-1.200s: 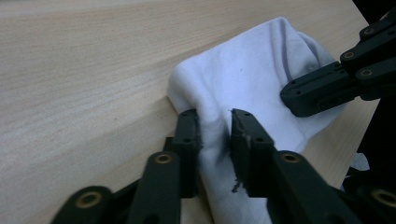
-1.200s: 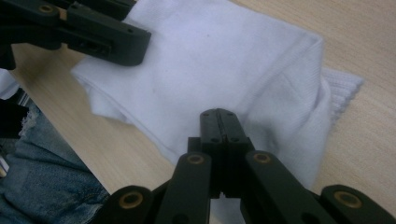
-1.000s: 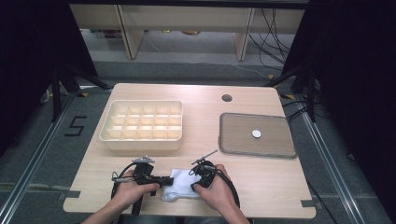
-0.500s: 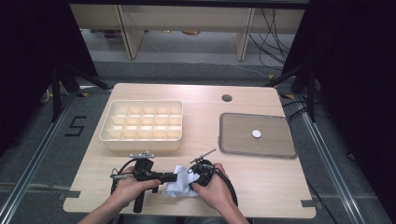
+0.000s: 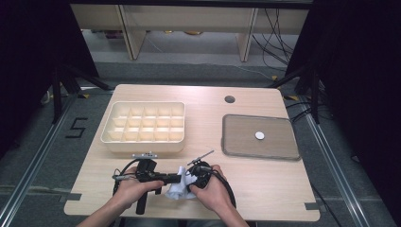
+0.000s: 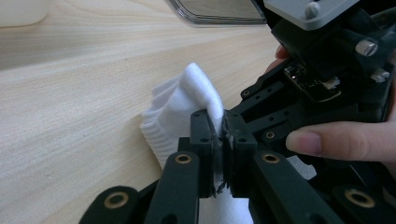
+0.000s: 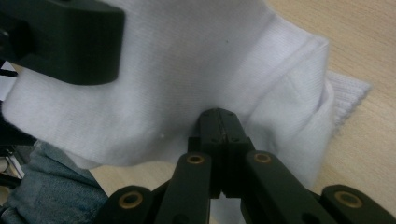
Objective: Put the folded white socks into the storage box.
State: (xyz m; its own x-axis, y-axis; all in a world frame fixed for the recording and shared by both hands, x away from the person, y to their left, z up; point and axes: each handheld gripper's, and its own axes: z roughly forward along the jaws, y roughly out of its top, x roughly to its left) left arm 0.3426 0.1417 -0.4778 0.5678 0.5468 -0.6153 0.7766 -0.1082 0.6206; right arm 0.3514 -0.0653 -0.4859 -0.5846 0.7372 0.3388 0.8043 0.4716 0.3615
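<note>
A white sock hangs bunched between my two grippers near the table's front edge. My left gripper lies level and points right; in the left gripper view its jaws are shut on a fold of the sock, with the right gripper's body close behind it. My right gripper meets it from the right. In the right gripper view its jaws are pinched on the sock's fabric, and a black part of the left gripper sits at the upper left.
A cream compartment box stands behind my left hand. At the right lies a grey lidded tray with a small white disc on it. A cable hole is at the back. The table's front edge runs just below both hands.
The sock has gone from lying flatter on the table to being bunched up between the two grippers. Both hands have stayed almost in place.
</note>
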